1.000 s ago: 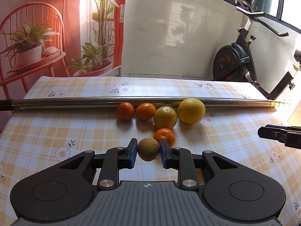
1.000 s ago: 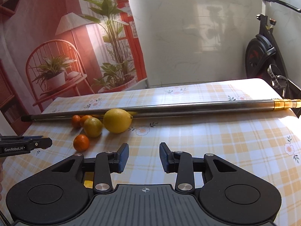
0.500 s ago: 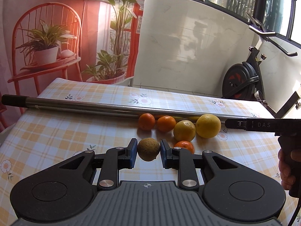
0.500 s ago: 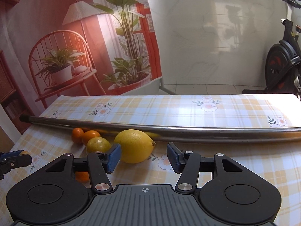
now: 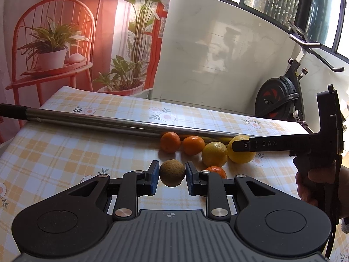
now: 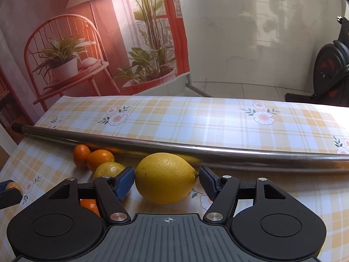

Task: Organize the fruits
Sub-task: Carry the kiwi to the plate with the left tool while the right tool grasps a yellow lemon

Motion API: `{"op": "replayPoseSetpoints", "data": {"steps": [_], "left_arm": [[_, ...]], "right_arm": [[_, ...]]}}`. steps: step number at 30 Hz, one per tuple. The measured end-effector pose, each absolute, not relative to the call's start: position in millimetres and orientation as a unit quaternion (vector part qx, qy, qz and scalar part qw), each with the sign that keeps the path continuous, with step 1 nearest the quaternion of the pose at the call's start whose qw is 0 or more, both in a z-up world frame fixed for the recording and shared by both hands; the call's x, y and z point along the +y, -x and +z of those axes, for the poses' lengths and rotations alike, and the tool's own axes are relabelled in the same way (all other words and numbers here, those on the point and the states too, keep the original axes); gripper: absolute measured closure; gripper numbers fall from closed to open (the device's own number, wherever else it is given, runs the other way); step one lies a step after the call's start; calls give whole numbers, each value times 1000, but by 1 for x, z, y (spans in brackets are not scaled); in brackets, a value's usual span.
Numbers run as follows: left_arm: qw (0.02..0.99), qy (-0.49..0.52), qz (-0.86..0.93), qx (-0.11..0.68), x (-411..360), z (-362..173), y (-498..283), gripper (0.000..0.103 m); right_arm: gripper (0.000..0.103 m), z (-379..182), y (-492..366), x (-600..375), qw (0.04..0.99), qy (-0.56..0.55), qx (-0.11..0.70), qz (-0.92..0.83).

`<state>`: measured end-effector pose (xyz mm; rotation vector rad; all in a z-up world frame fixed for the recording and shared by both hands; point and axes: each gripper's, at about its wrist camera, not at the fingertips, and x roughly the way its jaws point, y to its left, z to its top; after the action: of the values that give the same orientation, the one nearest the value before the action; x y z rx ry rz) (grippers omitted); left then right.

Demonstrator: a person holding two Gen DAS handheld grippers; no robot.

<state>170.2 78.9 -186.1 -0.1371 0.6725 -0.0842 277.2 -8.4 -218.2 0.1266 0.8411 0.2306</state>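
So the left gripper (image 5: 172, 173) has its blue pads clamped on a small brownish-green fruit (image 5: 172, 173), held just above the checked tablecloth (image 5: 65, 152), a bit nearer the front edge than the rest of the fruit. The right gripper (image 6: 165, 180) is spread wide around the big lemon (image 6: 165, 178), which sits on the cloth; there's a sliver of gap on each side, so the pads aren't squeezing it as far as I can see. The rest of the fruit is lined up against a long metal pole (image 5: 98, 122) that lies across the table toward the back edge: two small oranges (image 5: 170, 142) (image 5: 193, 145) right against it, then a smaller lemon (image 5: 214, 154) beside the big one. One more small orange (image 5: 216, 171) sits in front of that row, half hidden behind the left gripper's right finger. From the left wrist camera you can see a hand (image 5: 314, 183) holding the right gripper's handle at the table's right side.
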Motion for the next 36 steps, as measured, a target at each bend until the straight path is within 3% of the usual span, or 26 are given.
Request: {"op": "replayPoseSetpoints", "data": {"steps": [14,36], "left_arm": [[938,55,-61,338,70,-181,-158,76],[931,36,-86,353,44,-166,-80,76]], "right_arm": [[42,-218,-278,-5,895,-59,430,103],[42,-167,-119,-88,911,-165,354,132]]}}
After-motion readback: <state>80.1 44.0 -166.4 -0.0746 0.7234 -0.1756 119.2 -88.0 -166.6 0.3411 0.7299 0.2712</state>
